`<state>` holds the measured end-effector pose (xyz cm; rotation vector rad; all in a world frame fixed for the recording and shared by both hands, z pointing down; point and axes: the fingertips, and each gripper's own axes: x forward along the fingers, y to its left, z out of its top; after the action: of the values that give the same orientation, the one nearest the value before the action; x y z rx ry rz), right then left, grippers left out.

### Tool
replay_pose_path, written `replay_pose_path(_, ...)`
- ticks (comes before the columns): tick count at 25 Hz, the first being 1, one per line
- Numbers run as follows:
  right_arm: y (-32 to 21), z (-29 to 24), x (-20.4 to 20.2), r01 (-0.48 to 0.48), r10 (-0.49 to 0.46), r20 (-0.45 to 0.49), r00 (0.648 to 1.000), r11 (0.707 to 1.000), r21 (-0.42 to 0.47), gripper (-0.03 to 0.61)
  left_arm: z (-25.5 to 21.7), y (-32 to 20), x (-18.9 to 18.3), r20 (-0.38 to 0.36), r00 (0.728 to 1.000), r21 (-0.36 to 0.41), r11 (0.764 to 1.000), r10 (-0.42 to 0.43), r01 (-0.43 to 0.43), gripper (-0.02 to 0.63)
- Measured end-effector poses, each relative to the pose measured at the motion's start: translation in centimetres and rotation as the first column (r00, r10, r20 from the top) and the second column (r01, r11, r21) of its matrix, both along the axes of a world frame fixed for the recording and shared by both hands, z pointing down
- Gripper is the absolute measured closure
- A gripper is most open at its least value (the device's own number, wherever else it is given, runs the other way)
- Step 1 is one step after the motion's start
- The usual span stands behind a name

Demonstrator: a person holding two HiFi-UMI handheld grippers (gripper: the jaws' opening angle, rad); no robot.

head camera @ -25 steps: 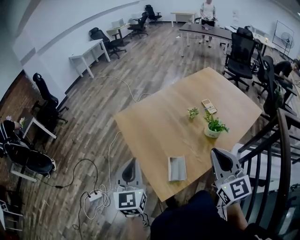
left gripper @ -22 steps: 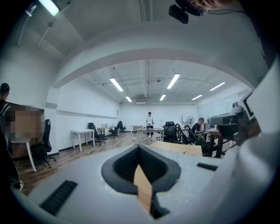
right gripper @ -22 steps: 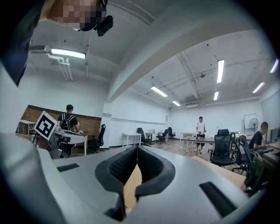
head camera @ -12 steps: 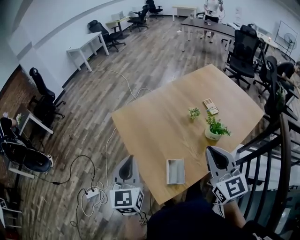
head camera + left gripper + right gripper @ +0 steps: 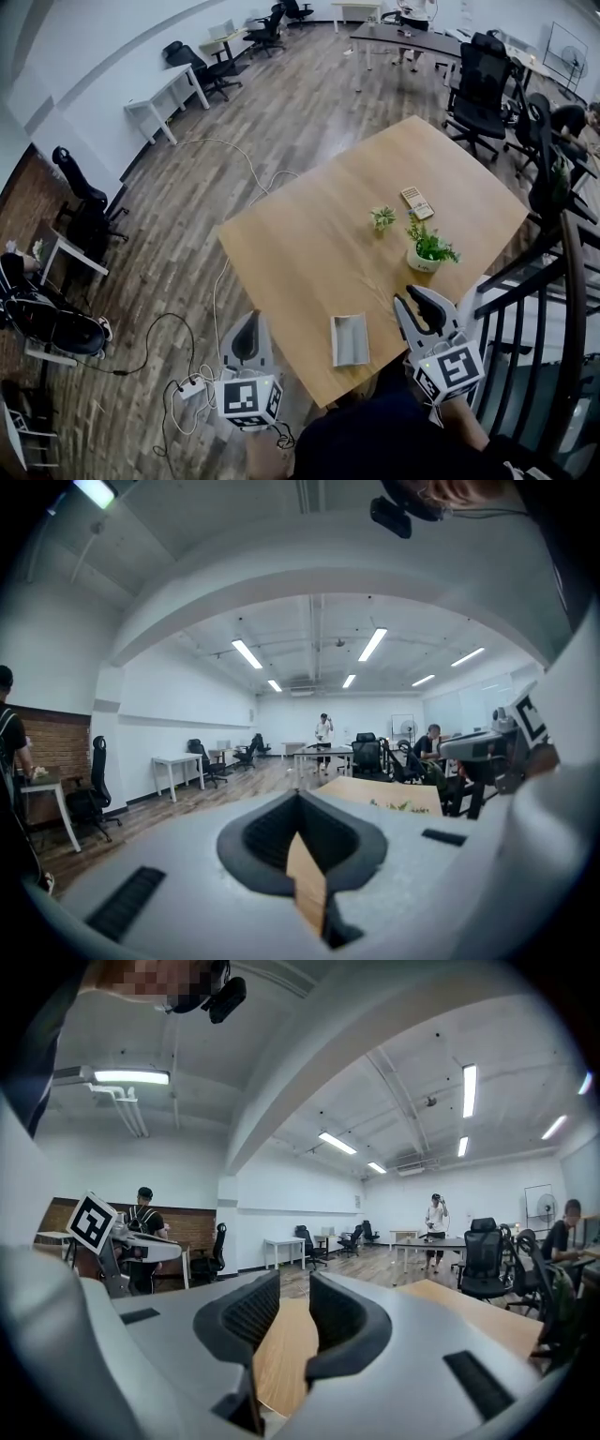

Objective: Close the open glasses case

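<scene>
Head view: the open case (image 5: 350, 339) lies near the table's (image 5: 300, 244) front edge, between the left gripper (image 5: 252, 322), just off the table's side, and the right gripper (image 5: 413, 302), which sits below a potted plant (image 5: 427, 251). Left gripper view: jaws together, holding nothing. Right gripper view: jaws opening, with only bare tabletop between them.

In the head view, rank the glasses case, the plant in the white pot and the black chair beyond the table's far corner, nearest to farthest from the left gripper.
From the left gripper:
1. Glasses case: near edge of the table.
2. Plant in the white pot: its right side.
3. Black chair: beyond the far corner.
</scene>
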<state>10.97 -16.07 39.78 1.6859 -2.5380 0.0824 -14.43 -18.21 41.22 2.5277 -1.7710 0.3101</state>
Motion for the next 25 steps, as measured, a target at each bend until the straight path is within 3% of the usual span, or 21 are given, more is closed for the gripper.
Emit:
replay_pose_path(7,0.2,1.9,0.0,-0.036,0.038,0.032,0.999,0.998,-0.057,0.472,0.8,1.1,-1.0,-0.006,1.0,-0.019,1.0,0.006,-0.006,0.614)
replay_pose_path(12,-1.0,9.1,0.0,-0.041,0.075,0.13,0.989,0.968,-0.247,0.482,1.0,1.7,-1.8,-0.005,1.0,-0.021,1.0,0.002,-0.002,0.614)
replay_pose_path(15,-1.8,15.9,-0.1,-0.047,0.11,0.136,0.985,0.915,-0.4,0.486,0.8,2.0,-2.3,-0.003,1.0,-0.015,1.0,-0.011,0.011,0.614)
replay_pose_path(19,-1.5,24.2,-1.2,-0.035,0.142,0.14,0.98,0.814,-0.58,0.497,0.3,2.6,-3.5,0.001,0.999,-0.009,0.999,-0.042,0.042,0.614)
replay_pose_path(25,-0.5,32.0,-3.3,-0.011,0.17,0.137,0.976,0.667,-0.745,0.497,0.1,3.8,-5.7,0.004,0.996,-0.01,0.996,-0.092,0.092,0.614)
